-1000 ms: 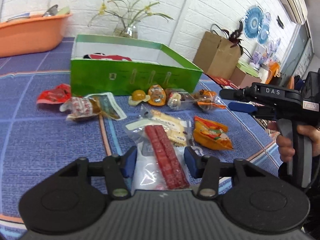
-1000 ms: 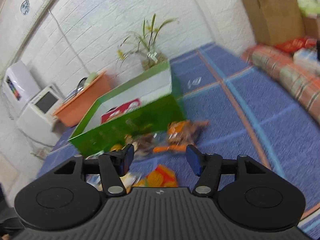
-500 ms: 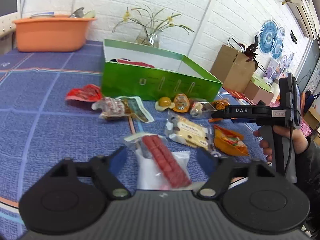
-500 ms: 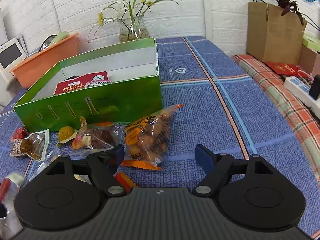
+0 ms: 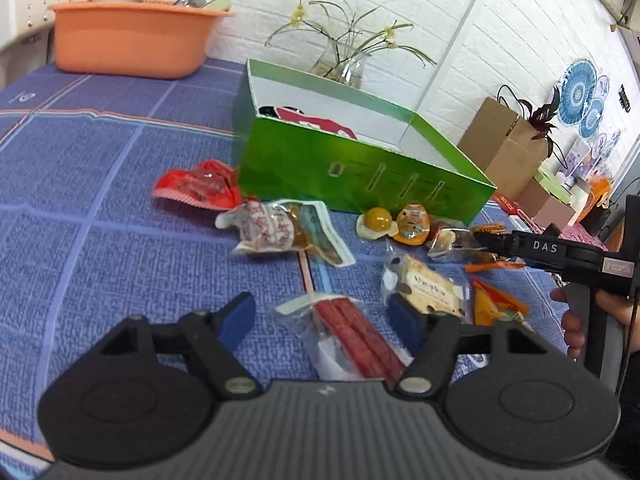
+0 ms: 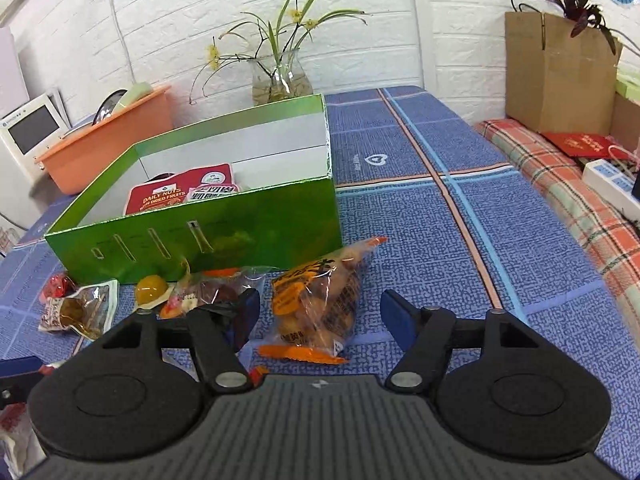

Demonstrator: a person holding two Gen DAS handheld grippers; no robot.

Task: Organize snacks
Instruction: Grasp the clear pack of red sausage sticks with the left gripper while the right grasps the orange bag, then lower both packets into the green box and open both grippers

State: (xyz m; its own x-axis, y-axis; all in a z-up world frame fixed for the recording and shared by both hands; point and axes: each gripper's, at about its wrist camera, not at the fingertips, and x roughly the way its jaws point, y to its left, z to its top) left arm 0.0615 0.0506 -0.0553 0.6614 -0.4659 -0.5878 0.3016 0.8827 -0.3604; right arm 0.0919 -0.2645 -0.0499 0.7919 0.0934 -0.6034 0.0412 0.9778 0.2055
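Note:
A green box (image 5: 360, 168) stands open on the blue cloth, with red snack packs (image 6: 176, 194) inside. Several snacks lie in front of it. My left gripper (image 5: 322, 316) is open, its jaws on either side of a clear pack of red sausages (image 5: 352, 336) on the cloth. My right gripper (image 6: 320, 312) is open just above an orange bag of round snacks (image 6: 316, 300). In the left wrist view the right gripper (image 5: 500, 242) reaches in from the right.
Other loose snacks include a red wrapper (image 5: 196, 186), a brown meat pack (image 5: 280, 228), a yellow jelly cup (image 5: 378, 220), a cracker pack (image 5: 430, 288) and an orange pouch (image 5: 496, 304). An orange basin (image 5: 128, 36) and a flower vase (image 6: 280, 80) stand behind the box.
Both grippers have opened wider. The left view has swung right and drawn back slightly. The right gripper has steadied over the orange bag.

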